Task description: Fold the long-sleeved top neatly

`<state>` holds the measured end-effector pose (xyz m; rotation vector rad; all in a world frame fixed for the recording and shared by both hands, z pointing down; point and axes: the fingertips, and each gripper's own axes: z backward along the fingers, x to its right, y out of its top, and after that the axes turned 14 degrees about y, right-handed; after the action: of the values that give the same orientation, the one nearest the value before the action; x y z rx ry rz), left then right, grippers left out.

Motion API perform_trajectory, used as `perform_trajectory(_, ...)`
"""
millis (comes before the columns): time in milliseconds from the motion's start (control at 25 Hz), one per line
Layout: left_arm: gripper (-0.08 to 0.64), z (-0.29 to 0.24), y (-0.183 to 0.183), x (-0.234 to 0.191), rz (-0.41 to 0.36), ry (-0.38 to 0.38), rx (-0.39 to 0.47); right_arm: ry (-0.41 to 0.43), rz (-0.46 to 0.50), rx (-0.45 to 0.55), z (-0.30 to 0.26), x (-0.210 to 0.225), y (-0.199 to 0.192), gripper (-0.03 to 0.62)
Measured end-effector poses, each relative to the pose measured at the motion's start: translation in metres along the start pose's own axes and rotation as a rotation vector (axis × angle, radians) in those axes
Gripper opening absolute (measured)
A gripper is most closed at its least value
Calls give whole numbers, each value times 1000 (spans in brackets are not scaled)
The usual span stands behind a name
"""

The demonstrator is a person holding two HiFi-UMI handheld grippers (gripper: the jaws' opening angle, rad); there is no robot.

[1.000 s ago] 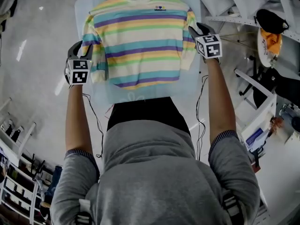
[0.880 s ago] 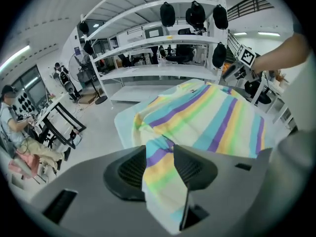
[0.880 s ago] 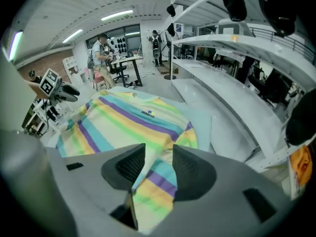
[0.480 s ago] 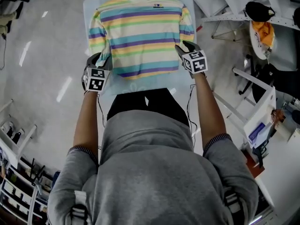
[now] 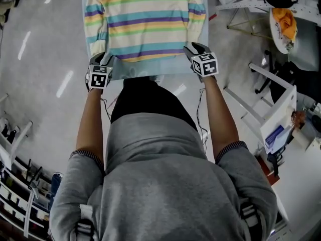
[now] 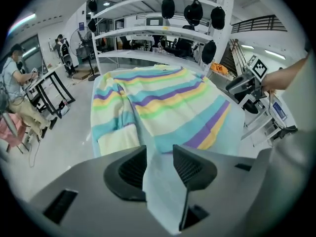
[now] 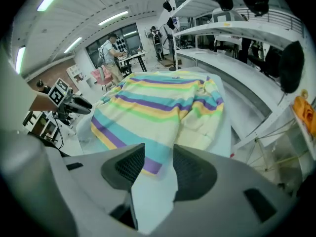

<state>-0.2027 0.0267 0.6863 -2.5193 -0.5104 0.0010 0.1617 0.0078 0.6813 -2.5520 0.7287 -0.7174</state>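
The left tool (image 5: 104, 60) and right tool (image 5: 192, 49) had moved from the sleeves to just below the striped top (image 5: 145, 24). Each clamped the pale-blue sheet (image 5: 150, 70) beneath it, and the top lay flat, unfolded.

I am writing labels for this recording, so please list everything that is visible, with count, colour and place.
striped top: one, cream with teal, purple, yellow and green stripes, lying flat on the sheet.
sheet: one, pale blue, under the striped top.
rack: one, white, beyond the striped top.
round things: several, black, hung on the rack.
orange cloth: one, orange, far right in the head view.
left tongs: one, grey, shut on the sheet's near left corner.
right tongs: one, grey, shut on the sheet's near right corner.
hooded top: one, grey, worn by the person.
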Motion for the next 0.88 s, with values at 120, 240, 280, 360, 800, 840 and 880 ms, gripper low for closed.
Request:
perform_trajectory(120,189,-6,-12,8,12,-3,-5,15,-6,-16,-3,-3,-25,193)
perform_trajectory(240,190,-8,-17,15,-2,-15,3,30,2,-39,-11,-7,-43,193)
perform_trajectory(280,190,-8,-18,18,-2,-19,8,34,3,-47,-14,-7,-48,195)
perform_trajectory(360,190,-11,-20,22,-1,-17,17,39,6,-67,-19,-6,-59,196)
perform_trajectory(800,53,-32,4,34,-70,-35,109,5,140,-86,-39,2,-40,18)
perform_trajectory(840,43,-31,4,34,-70,-39,110,5,149,-85,-37,2,-36,18)
perform_trajectory(880,41,-28,4,35,-73,-43,108,4,156,-84,-34,2,-34,18)
